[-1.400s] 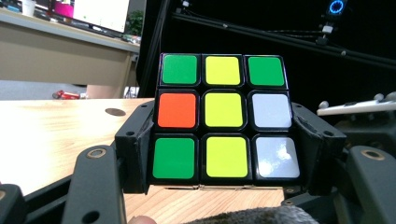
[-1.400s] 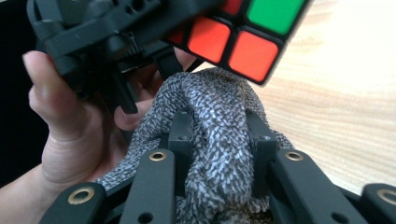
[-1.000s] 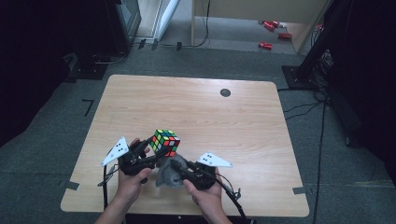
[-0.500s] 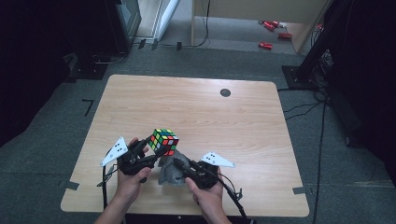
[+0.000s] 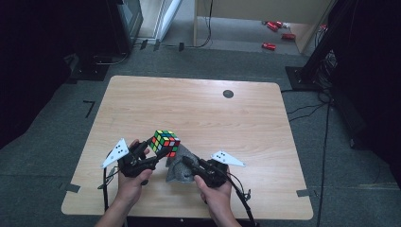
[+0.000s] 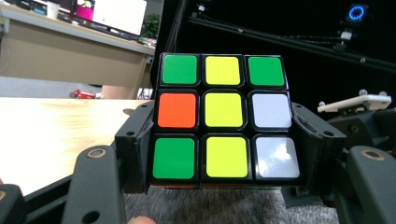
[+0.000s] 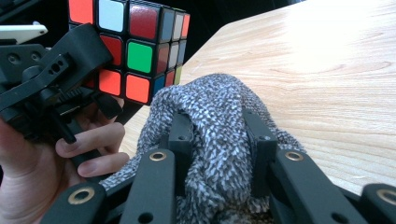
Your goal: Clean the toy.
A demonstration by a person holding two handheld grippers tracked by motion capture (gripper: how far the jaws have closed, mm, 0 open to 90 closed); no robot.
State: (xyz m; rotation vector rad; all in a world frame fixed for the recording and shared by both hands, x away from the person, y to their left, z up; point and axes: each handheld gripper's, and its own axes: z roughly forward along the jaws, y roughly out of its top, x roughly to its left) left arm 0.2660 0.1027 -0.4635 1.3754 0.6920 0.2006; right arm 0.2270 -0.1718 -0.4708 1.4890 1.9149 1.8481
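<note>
**Cube held aloft, cloth pinched beside it: geometry for the wipe**

The landmark for all positions is the Rubik's cube (image 5: 165, 143).

**Tool state.** The left gripper (image 5: 152, 152) has its jaws clamped on the cube, one pad on each of two opposite faces, and holds it clear of the wooden table (image 5: 198, 109), above the near edge. The right gripper (image 5: 185, 161) has its jaws pressed together on a bunched grey knitted cloth (image 5: 182, 165); the fabric bulges up between and over both jaws.

**Governing relation.** The cloth lies just beside the cube, below it and toward the person's right. In the right gripper view the cube (image 7: 135, 46) sits up and to the left of the cloth's crest (image 7: 210, 121), with a small gap between them; contact cannot be confirmed. The right hand (image 5: 215, 194) carries the cloth and is therefore the hand to close that gap, judged as a short move up and across toward the cube. The cube has no long axis; its clamped faces are blocked, so the free faces are the ones reachable.

**View differences.**
- The left gripper view shows one full cube face (image 6: 223, 116) of green, yellow, orange and white stickers, and both pads seated at its sides.
- The right gripper view shows the red, orange and green side faces and the cloth grip.
- The high view shows the two grippers' relative placement.
</note>
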